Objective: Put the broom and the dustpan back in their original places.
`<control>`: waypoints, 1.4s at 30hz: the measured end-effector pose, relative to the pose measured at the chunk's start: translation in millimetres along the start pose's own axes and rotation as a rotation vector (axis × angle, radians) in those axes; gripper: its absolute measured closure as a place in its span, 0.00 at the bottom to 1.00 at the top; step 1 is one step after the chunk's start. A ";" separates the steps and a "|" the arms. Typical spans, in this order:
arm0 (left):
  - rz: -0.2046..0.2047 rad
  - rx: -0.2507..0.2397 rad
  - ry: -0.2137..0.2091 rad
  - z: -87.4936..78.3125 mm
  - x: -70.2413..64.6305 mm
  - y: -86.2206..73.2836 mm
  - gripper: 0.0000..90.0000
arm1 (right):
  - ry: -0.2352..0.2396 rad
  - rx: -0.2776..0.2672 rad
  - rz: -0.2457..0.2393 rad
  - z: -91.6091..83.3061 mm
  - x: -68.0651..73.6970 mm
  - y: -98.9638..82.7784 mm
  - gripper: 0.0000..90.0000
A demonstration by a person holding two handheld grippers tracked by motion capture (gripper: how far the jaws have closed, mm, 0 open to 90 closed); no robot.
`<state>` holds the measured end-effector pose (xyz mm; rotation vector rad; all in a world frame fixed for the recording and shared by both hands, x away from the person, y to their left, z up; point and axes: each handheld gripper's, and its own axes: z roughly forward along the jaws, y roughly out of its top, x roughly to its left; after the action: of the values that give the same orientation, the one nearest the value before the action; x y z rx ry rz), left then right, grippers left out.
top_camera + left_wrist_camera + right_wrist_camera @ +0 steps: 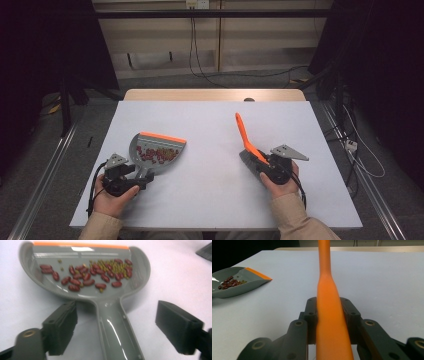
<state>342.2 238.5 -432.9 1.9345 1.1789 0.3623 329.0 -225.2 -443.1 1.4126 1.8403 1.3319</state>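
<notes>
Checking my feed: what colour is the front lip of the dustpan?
Orange, on a grey dustpan; the lip shows best in the left gripper view.

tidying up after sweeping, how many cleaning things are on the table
2: the grey dustpan holding beans lies at the left, and the orange-handled brush sits at the right, clamped in the right tool.

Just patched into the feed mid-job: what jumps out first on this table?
The grey dustpan left of centre, loaded with red beans and small green ones. The left gripper stands open astride its handle, pads clear. At right, the right gripper clamps the orange brush handle, which points up the table.
</notes>
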 end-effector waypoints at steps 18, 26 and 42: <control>0.045 -0.046 0.006 -3.1 -4.1 10.8 0.19 | -0.071 0.053 0.021 -15.2 -21.0 -9.5 0.68; 0.053 -0.056 -0.016 -2.3 -5.1 13.0 0.18 | -0.070 0.086 0.038 -21.7 -25.5 -15.1 0.57; 0.082 -0.134 -0.122 -6.4 -4.6 15.4 0.10 | -0.022 0.096 -0.027 -30.5 -33.4 -16.5 0.29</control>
<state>345.2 234.3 -416.3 1.8640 0.9743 0.3519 309.0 -268.3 -451.1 1.4398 1.9253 1.2254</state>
